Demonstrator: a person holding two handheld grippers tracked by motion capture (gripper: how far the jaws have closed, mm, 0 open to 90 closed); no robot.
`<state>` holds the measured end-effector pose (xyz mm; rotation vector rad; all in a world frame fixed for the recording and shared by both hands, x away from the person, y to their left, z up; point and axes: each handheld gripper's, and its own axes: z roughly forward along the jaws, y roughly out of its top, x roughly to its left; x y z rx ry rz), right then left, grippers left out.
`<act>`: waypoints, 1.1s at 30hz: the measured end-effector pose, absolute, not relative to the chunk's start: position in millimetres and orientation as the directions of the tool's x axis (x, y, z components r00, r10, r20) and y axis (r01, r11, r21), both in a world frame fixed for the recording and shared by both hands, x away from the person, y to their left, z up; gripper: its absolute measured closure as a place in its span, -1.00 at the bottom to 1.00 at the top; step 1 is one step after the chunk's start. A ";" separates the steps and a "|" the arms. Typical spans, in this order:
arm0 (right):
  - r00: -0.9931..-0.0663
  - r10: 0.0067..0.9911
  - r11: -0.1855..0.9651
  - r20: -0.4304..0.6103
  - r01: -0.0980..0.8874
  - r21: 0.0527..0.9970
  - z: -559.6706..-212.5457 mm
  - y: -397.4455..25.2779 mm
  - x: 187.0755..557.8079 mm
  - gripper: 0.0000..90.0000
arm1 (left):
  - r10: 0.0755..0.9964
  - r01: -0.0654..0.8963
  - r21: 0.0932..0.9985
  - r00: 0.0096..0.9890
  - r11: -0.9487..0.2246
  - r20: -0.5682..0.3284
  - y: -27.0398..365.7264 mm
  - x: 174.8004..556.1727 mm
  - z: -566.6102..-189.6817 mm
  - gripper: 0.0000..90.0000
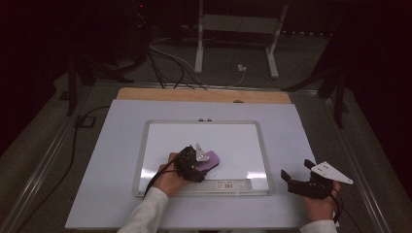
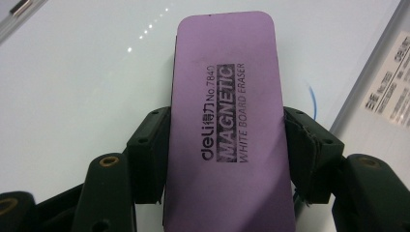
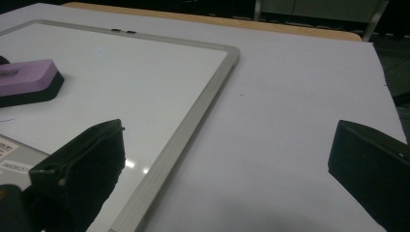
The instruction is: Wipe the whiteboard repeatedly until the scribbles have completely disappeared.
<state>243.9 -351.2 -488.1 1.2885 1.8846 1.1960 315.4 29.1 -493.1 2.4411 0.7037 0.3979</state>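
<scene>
Left tongs (image 2: 227,145) clamped across purple eraser (image 2: 227,121) lying flat on whiteboard (image 1: 233,141) near its lower edge, faint blue mark (image 2: 313,99) just beside; tilted pressure may skip the mark or slide the board, since right tongs (image 1: 297,171), apart, hover off-board over desk (image 1: 107,160).

glossy whiteboard (image 1: 233,145); matt purple eraser (image 2: 227,121); metal frame (image 3: 193,121)

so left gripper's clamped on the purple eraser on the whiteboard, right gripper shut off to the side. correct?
One slip: the right gripper is open, jaws wide apart over the table in the right gripper view. The left gripper does clamp the purple eraser on the whiteboard.
</scene>
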 end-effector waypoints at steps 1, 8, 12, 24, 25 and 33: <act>-0.386 0.922 0.147 0.033 0.426 0.893 -488.1 -350.2 244.1 -1.00 | 0.557 0.389 0.592 0.821 -0.706 0.124 23.5 315.7 -493.3 -0.08; -0.389 0.921 0.146 0.035 0.425 0.893 -488.3 -349.8 245.0 -1.00 | 0.521 0.354 0.606 0.846 -0.713 0.118 -23.3 319.0 -494.5 -0.08; -0.387 0.921 0.143 0.037 0.426 0.893 -488.1 -350.7 244.8 -1.00 | 0.506 0.332 0.609 0.852 -0.720 0.133 -43.0 321.4 -495.0 -0.08; -0.381 0.924 0.138 0.038 0.424 0.895 -487.4 -353.3 243.2 -1.00 | 0.583 0.402 0.606 0.803 -0.686 0.127 17.2 321.7 -495.3 -0.08; -0.381 0.924 0.138 0.038 0.424 0.895 -487.6 -353.0 243.3 -1.00 | 0.599 0.417 0.606 0.791 -0.677 0.125 26.2 322.5 -495.4 -0.08; -0.381 0.924 0.139 0.038 0.426 0.894 -487.9 -351.8 243.6 -1.00 | 0.712 0.511 0.592 0.683 -0.623 0.159 75.1 334.9 -495.1 -0.08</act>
